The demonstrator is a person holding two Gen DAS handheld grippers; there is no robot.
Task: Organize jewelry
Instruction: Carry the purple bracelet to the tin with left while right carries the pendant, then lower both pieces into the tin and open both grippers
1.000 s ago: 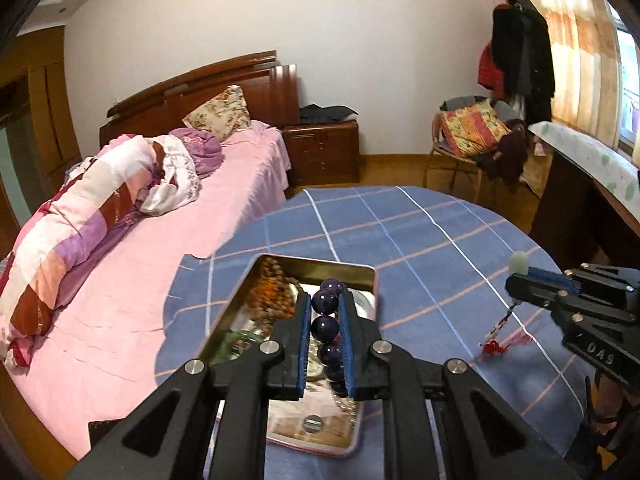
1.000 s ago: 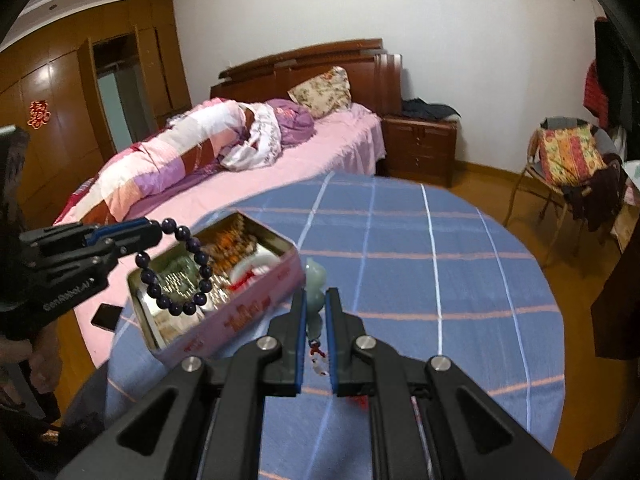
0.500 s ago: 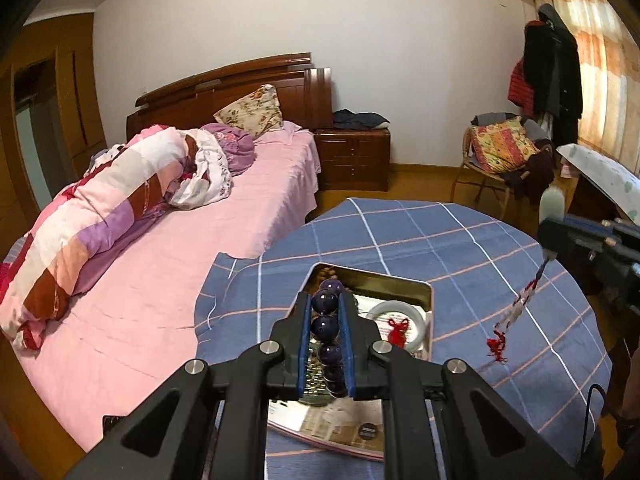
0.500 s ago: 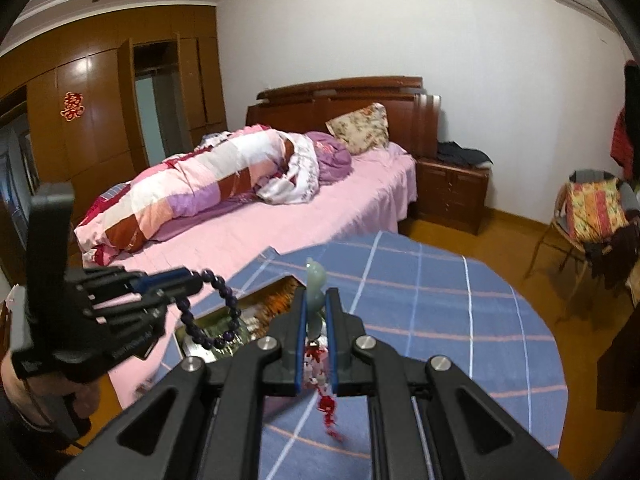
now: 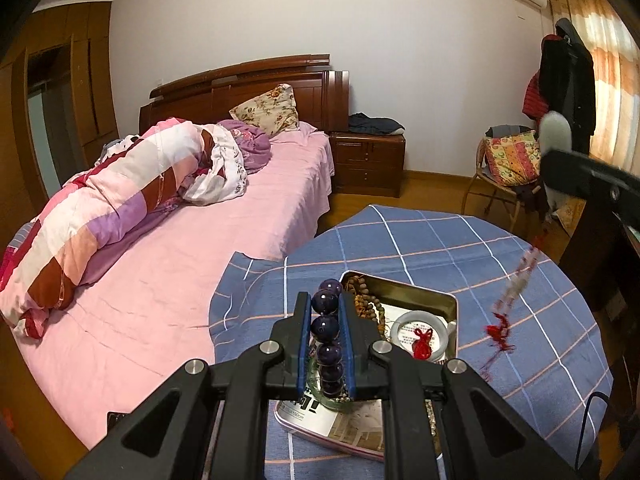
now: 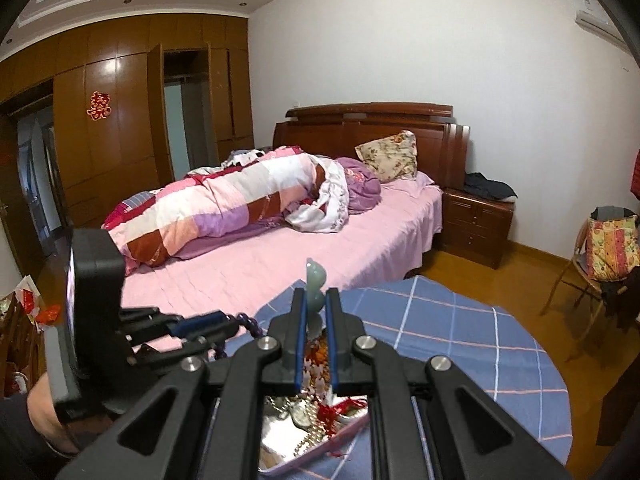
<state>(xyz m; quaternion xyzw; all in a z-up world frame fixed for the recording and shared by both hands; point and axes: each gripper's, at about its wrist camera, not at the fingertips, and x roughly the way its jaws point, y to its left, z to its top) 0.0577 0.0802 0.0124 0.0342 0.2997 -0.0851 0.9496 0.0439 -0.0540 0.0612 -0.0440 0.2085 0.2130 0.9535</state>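
Blue checked tablecloth (image 5: 460,240) is being hovered over; dark purple bead bracelet (image 5: 326,326) is being pinched by left gripper (image 5: 325,304); pale green jade pendant (image 6: 314,292) is being clamped by right gripper (image 6: 316,300).

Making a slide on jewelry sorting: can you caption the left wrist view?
Left gripper holds a dark purple bead bracelet above an open tin of jewelry on a blue checked tablecloth.
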